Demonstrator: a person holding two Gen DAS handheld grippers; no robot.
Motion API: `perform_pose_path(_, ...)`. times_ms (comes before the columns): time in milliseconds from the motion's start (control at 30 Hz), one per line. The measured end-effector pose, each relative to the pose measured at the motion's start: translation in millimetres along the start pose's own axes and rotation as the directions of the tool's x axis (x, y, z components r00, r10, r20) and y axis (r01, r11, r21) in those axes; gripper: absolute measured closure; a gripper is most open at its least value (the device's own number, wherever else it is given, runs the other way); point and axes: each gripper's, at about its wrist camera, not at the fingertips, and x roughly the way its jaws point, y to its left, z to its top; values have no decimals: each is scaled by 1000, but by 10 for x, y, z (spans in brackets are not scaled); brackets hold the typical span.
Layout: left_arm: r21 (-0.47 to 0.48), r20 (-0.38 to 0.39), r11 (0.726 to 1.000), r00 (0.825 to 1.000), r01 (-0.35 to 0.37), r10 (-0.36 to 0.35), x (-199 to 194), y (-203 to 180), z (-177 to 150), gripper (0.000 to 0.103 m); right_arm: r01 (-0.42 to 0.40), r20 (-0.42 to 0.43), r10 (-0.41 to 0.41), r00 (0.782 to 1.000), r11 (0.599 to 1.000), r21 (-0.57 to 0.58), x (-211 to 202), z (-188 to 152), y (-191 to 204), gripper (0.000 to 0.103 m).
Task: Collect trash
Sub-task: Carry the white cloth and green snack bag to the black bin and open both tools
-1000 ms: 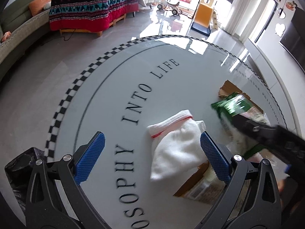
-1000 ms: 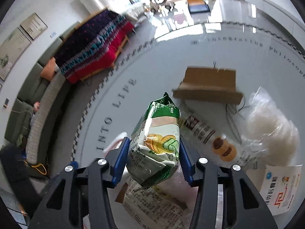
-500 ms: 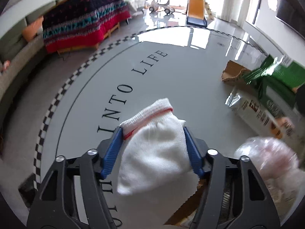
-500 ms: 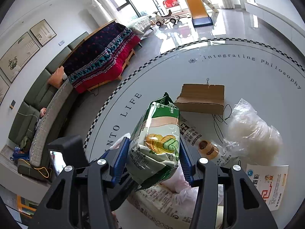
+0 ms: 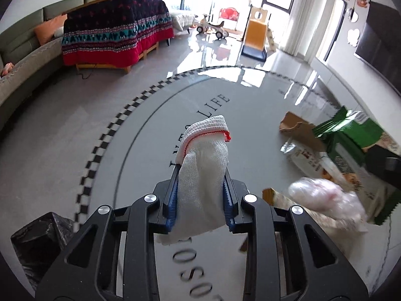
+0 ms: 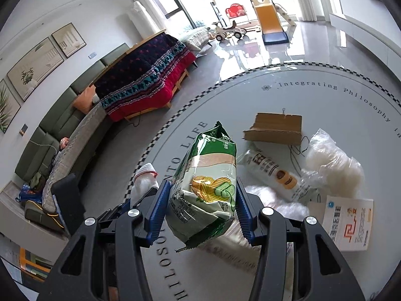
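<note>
Left gripper (image 5: 200, 200): jaws clamped on white knit glove (image 5: 203, 173), lifted above the desk (image 5: 150, 135). Right gripper (image 6: 200, 210): jaws pinching green snack bag (image 6: 208, 185), raised. On desk beyond: cardboard piece (image 6: 274, 130), clear plastic bag (image 6: 333, 163), printed leaflet (image 6: 347, 222). Black bin bag (image 5: 40, 240) at desk's left edge.

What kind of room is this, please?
Most likely a family living room: a green sofa along the wall, framed pictures above it, and a children's slide with a ride-on toy near the windows.
</note>
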Motion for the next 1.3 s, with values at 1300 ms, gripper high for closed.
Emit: perform_pose_path(1300, -299, -13, 914, 958, -276, 285, -1816, 2457, -1949, 72, -363, -369, 221, 903, 851, -380, 81, -2337, 2781, 51)
